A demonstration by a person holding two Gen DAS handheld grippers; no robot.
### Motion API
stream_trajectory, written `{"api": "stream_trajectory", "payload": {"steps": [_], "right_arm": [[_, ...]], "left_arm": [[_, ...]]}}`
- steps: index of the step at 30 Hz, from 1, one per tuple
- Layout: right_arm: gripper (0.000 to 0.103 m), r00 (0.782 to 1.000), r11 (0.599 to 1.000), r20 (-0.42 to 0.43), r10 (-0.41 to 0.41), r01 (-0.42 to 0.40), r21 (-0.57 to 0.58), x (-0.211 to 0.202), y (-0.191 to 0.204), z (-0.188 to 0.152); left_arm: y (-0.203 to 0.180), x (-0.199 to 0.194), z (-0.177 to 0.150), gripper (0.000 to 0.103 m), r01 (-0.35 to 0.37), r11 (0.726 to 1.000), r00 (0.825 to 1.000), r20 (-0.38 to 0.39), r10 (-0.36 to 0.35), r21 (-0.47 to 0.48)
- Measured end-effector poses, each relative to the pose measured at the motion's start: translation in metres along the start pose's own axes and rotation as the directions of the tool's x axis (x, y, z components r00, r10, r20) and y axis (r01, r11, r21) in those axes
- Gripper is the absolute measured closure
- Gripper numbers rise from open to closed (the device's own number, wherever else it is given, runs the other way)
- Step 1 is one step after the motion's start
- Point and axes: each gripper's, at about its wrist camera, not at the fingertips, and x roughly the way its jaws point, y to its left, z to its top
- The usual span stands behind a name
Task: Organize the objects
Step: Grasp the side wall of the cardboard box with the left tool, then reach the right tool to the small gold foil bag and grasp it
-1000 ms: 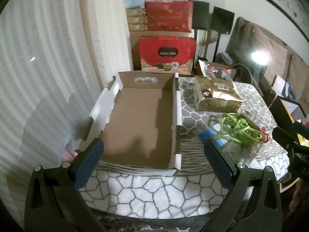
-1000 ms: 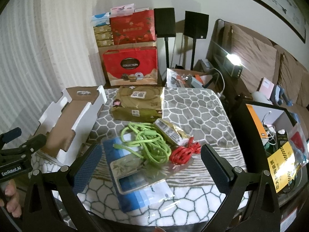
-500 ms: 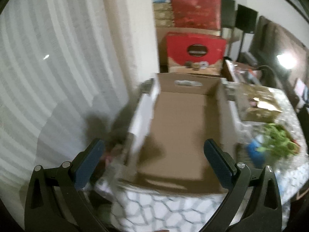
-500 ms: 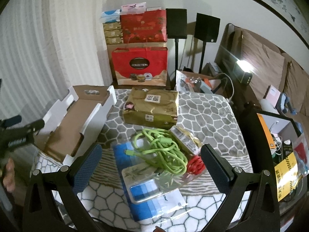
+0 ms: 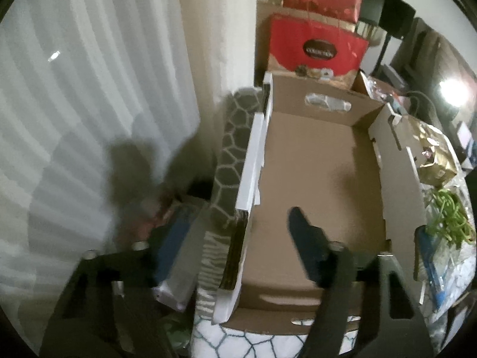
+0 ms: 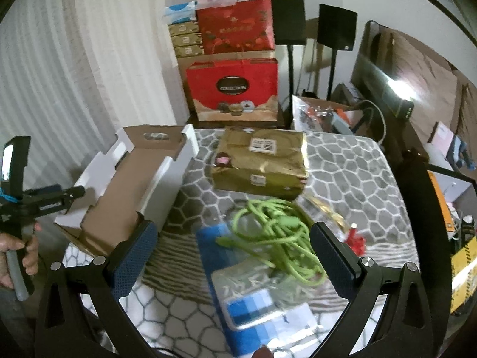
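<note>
An empty open cardboard box (image 5: 316, 179) lies on the patterned tablecloth's left side; it also shows in the right wrist view (image 6: 125, 185). My left gripper (image 5: 235, 238) straddles the box's left wall, one finger inside, one outside, jaws narrowed but apart. My right gripper (image 6: 232, 250) is open and empty above a green cable (image 6: 274, 229), a blue packet (image 6: 253, 304) and a red cable (image 6: 356, 240). A gold package (image 6: 262, 161) lies behind them.
The table (image 6: 351, 173) has a grey-and-white honeycomb cloth. Red gift boxes (image 6: 235, 89) are stacked behind it, with two black speakers (image 6: 313, 26) on stands. A white curtain (image 5: 89, 104) hangs at left. A sofa and cluttered shelf stand at right.
My left gripper swung left and down onto the box's left wall and its jaws narrowed. My right gripper moved slightly forward over the cables.
</note>
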Motion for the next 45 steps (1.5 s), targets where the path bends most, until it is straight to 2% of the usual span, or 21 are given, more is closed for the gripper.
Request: {"api": "stream_trajectory", "payload": {"steps": [6,12,15,19,21,22,24,25,29,38,45], "right_arm": [[0.004,0.993,0.995,-0.061,0.103,-0.102,0.019,0.033,0.024,0.012],[0.019,0.982,0.991,-0.132,0.134,-0.13,0.037,0.066,0.052,0.013],[0.024,0.973,0.988,-0.174,0.152,-0.148,0.039,0.081,0.061,0.01],[0.037,0.955,0.983,-0.235,0.181,-0.17,0.067,0.097,0.064,0.003],[0.045,0.945,0.981,-0.263,0.193,-0.177,0.082,0.105,0.065,-0.001],[0.053,0.94,0.98,-0.277,0.198,-0.179,0.092,0.109,0.066,-0.003],[0.061,0.926,0.97,-0.293,0.238,-0.213,0.117,0.113,0.065,-0.007],[0.07,0.918,0.965,-0.301,0.257,-0.228,0.129,0.115,0.064,-0.008],[0.071,0.922,0.968,-0.296,0.248,-0.222,0.121,0.122,0.066,-0.011],[0.071,0.917,0.968,-0.314,0.248,-0.223,0.113,0.121,0.066,-0.03],[0.069,0.926,0.975,-0.306,0.22,-0.203,0.087,0.124,0.07,-0.048]], "left_arm": [[0.003,0.011,0.0,0.075,0.032,0.999,0.999,-0.041,-0.033,-0.009],[0.005,0.017,-0.002,0.089,0.046,0.999,0.997,-0.062,-0.047,-0.019],[0.005,0.017,-0.002,0.089,0.038,0.999,0.998,-0.055,-0.039,-0.013],[0.005,0.016,-0.003,0.089,0.039,0.999,0.998,-0.049,-0.039,-0.016],[0.005,0.016,-0.003,0.089,0.041,0.999,0.998,-0.048,-0.042,-0.015],[0.005,0.016,-0.003,0.09,0.045,0.999,0.998,-0.048,-0.046,-0.015],[0.006,0.014,-0.004,0.09,0.068,0.997,0.996,-0.054,-0.07,-0.027],[0.006,0.014,-0.004,0.09,0.083,0.996,0.995,-0.058,-0.085,-0.035],[0.002,0.008,-0.008,0.09,0.086,0.996,0.995,-0.056,-0.087,-0.022],[-0.016,-0.015,-0.026,0.09,0.091,0.996,0.996,-0.017,-0.091,0.008],[-0.029,-0.016,-0.04,0.09,0.077,0.997,0.997,-0.02,-0.076,0.03]]}}
